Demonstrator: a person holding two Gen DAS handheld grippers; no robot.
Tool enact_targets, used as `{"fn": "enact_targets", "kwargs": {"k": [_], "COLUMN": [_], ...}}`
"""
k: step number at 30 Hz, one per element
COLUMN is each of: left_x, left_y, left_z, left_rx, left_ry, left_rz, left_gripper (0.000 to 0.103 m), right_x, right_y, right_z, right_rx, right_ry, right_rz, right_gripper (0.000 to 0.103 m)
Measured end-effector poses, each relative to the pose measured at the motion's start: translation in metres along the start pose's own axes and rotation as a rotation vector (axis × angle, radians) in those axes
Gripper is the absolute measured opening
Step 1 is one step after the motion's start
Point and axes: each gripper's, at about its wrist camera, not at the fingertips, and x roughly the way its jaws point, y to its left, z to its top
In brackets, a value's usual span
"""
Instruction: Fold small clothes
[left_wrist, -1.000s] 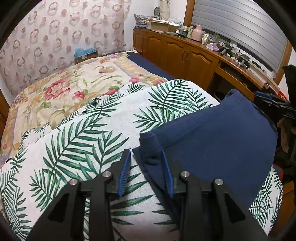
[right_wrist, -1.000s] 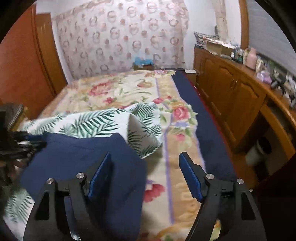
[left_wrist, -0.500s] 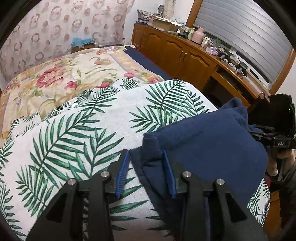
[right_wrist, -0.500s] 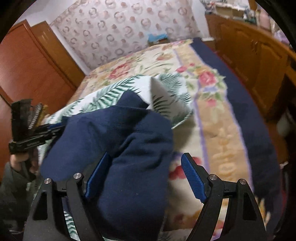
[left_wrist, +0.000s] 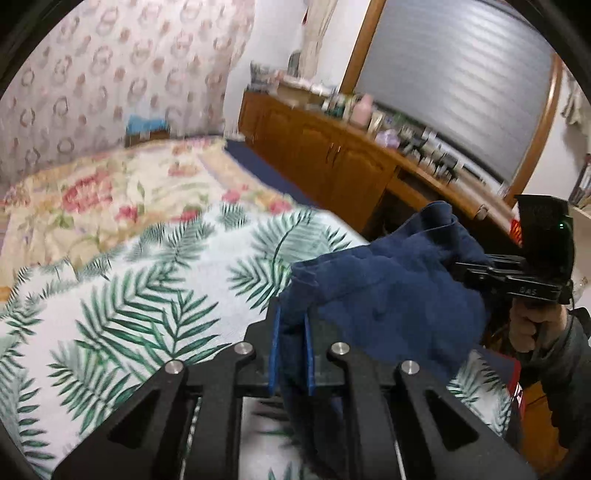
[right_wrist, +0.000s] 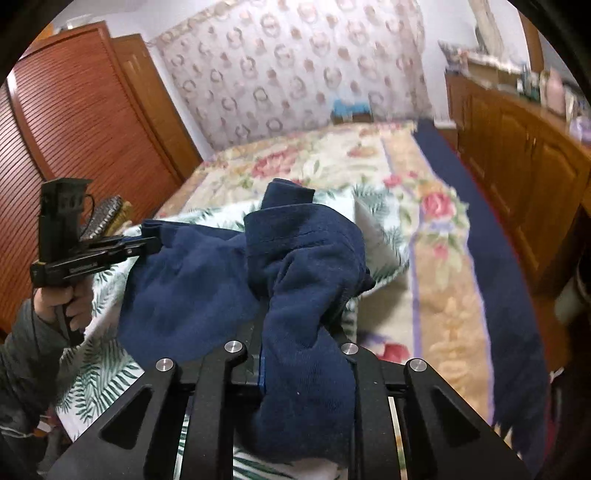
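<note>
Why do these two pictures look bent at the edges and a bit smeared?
Left wrist view: fisheye bends the window frame, and the leaf-print cloth is motion-smeared. Right wrist view: the cabinets are smeared, while the navy garment up close is sharp.

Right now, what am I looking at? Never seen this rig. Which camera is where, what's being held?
No robot: a person carries two handheld pinch grippers, each with a fisheye camera looking along its fingers. In the left wrist view, the left gripper is shut on a dark blue garment, with the other gripper visible at right. In the right wrist view, the right gripper is clamped on the same cloth. The cloth hangs lifted between them over a palm-leaf cloth on a floral bedspread.
</note>
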Motion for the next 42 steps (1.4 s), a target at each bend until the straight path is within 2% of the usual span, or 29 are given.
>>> {"fn": "enact_targets", "kwargs": {"k": [5, 10, 19, 24, 30, 33, 36, 39, 40, 41, 42], "left_x": [-0.067, -0.135, -0.256, -0.314, -0.335, -0.329, -0.323, -0.322, -0.321, -0.318, -0.317], "left_y": [0.0, 0.028, 0.106, 0.151, 0.197, 0.213, 0.216, 0.222, 0.217, 0.219, 0.216], "left_z": [0.004, -0.001, -0.043, -0.084, -0.137, -0.162, -0.178, -0.195, -0.193, -0.196, -0.197], "left_rx": [0.029, 0.021, -0.071, -0.164, -0.287, -0.337, -0.364, -0.389, -0.397, -0.402, -0.398], "left_ry": [-0.122, -0.197, -0.308, -0.373, -0.38, -0.359, -0.336, -0.31, -0.304, -0.289, -0.281], "left_rz": [0.068, 0.177, 0.42, 0.552, 0.658, 0.7, 0.728, 0.748, 0.745, 0.74, 0.743], "left_gripper": [0.008, 0.008, 0.008, 0.008, 0.008, 0.008, 0.008, 0.008, 0.008, 0.008, 0.009], "right_x": [-0.017, -0.006, 0.069, 0.118, 0.176, 0.212, 0.248, 0.274, 0.278, 0.282, 0.283], "right_y": [0.045, 0.105, 0.245, 0.334, 0.43, 0.47, 0.493, 0.5, 0.497, 0.496, 0.495], "right_z": [0.029, 0.064, 0.127, 0.161, 0.176, 0.171, 0.167, 0.168, 0.172, 0.175, 0.175], "right_rx": [-0.104, -0.224, -0.454, -0.596, -0.751, -0.809, -0.821, -0.778, -0.737, -0.693, -0.672], "right_ry": [-0.069, -0.101, -0.087, -0.057, 0.004, 0.047, 0.091, 0.076, 0.066, 0.071, 0.067], "right_rz": [0.015, 0.067, 0.231, 0.318, 0.39, 0.39, 0.371, 0.309, 0.295, 0.3, 0.296], "right_gripper": [0.016, 0.016, 0.016, 0.016, 0.016, 0.016, 0.016, 0.027, 0.035, 0.049, 0.056]}}
